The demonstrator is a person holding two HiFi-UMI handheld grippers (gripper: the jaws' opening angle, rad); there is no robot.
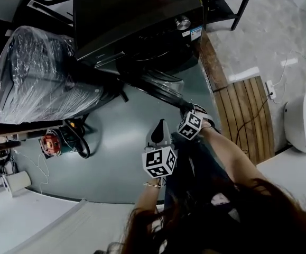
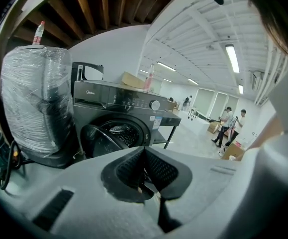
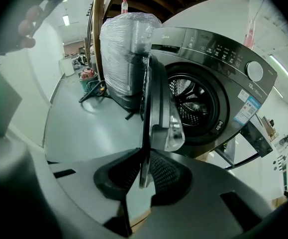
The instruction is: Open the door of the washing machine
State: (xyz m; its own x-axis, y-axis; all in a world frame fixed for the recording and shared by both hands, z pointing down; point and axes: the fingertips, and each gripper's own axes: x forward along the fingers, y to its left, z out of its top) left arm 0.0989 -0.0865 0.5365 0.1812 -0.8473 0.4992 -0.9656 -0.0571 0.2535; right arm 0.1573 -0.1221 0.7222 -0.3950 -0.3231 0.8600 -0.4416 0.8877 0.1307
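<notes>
The washing machine [image 3: 218,78] carries a Midea badge on its panel. Its door [image 3: 156,98] stands open, left of the drum, with the right tongs [image 3: 144,158] clamped on its edge. The left tongs [image 2: 144,156] are pressed together, empty.

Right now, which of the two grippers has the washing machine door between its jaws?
The right gripper: its jaws grip the edge of the open door. The left gripper has its jaws together on nothing.

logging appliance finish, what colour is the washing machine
Dark grey metal front-loading washing machine, best in the right gripper view.
</notes>
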